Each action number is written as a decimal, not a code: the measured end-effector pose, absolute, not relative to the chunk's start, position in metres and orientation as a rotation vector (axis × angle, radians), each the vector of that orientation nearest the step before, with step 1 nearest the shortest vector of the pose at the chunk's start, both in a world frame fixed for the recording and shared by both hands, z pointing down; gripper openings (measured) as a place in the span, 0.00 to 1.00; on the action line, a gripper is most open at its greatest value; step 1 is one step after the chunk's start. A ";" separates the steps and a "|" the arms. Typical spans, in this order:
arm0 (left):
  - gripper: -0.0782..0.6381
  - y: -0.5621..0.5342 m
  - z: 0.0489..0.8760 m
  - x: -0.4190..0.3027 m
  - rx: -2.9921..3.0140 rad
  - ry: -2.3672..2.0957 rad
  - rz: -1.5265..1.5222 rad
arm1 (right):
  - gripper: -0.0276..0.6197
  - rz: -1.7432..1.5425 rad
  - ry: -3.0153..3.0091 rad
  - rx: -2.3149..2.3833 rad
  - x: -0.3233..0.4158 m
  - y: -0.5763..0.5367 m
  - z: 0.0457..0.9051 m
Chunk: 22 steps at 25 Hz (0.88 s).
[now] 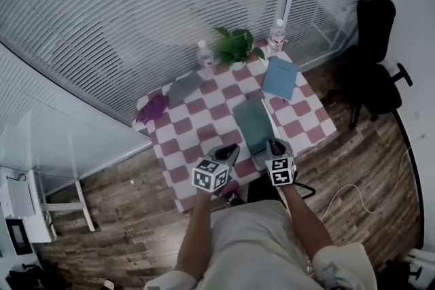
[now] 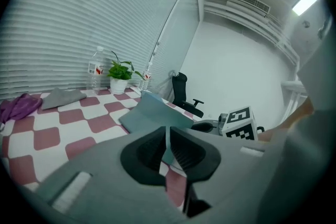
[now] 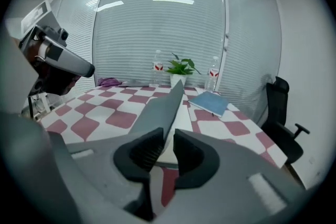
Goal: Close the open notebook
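Observation:
The notebook (image 1: 253, 124) lies near the front edge of the checkered table (image 1: 204, 119), its grey-green cover (image 3: 160, 110) lifted at a slant over the white page (image 3: 182, 118). My left gripper (image 1: 231, 148) sits at the notebook's near left corner. In the left gripper view its jaws (image 2: 167, 152) are pinched on the thin edge of the cover (image 2: 152, 113). My right gripper (image 1: 273, 145) is at the near right side. In its own view the right gripper (image 3: 168, 152) shows a gap between the pads, with the cover's edge resting against the left pad.
A blue book (image 1: 281, 77) lies at the back right. A potted plant (image 1: 236, 45) and two water bottles (image 1: 204, 54) (image 1: 276, 34) stand along the far edge. A grey cloth (image 1: 183, 87) and a purple cloth (image 1: 153, 107) lie at the left. A black office chair (image 1: 377, 58) stands right of the table.

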<state>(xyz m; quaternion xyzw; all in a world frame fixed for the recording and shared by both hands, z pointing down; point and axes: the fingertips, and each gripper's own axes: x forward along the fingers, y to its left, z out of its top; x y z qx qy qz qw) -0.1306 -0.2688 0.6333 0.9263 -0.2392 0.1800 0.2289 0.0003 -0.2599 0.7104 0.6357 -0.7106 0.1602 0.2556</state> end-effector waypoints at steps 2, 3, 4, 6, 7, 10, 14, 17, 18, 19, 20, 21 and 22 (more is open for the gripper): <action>0.15 -0.268 0.635 -0.132 2.544 -0.656 0.497 | 0.14 0.499 -1.928 1.728 0.005 -0.260 0.719; 0.15 -0.267 0.636 -0.132 2.538 -0.653 0.495 | 0.14 0.543 -1.934 1.733 0.008 -0.260 0.724; 0.15 -0.266 0.637 -0.133 2.530 -0.647 0.494 | 0.14 0.594 -1.946 1.739 0.011 -0.260 0.728; 0.15 -0.265 0.640 -0.134 2.517 -0.636 0.495 | 0.14 0.708 -1.977 1.751 0.016 -0.261 0.733; 0.15 -0.264 0.640 -0.135 2.514 -0.636 0.497 | 0.15 0.772 -1.992 1.756 0.018 -0.262 0.736; 0.15 -0.260 0.639 -0.138 2.515 -0.644 0.503 | 0.18 0.911 -2.001 1.745 0.025 -0.263 0.743; 0.15 -0.252 0.640 -0.142 2.520 -0.665 0.513 | 0.22 0.938 -1.974 1.702 0.030 -0.264 0.749; 0.15 -0.247 0.644 -0.145 2.511 -0.687 0.528 | 0.23 0.944 -1.938 1.693 0.030 -0.267 0.753; 0.15 -0.246 0.645 -0.145 2.508 -0.697 0.535 | 0.24 0.945 -1.924 1.693 0.032 -0.266 0.757; 0.15 -0.244 0.646 -0.144 2.505 -0.709 0.540 | 0.24 0.950 -1.912 1.695 0.033 -0.265 0.759; 0.15 -0.243 0.645 -0.142 2.502 -0.723 0.541 | 0.25 0.961 -1.908 1.696 0.035 -0.264 0.761; 0.15 -0.243 0.643 -0.141 2.500 -0.741 0.538 | 0.25 0.973 -1.914 1.694 0.035 -0.263 0.760; 0.15 -0.243 0.640 -0.139 2.497 -0.763 0.531 | 0.25 0.982 -1.928 1.687 0.035 -0.262 0.757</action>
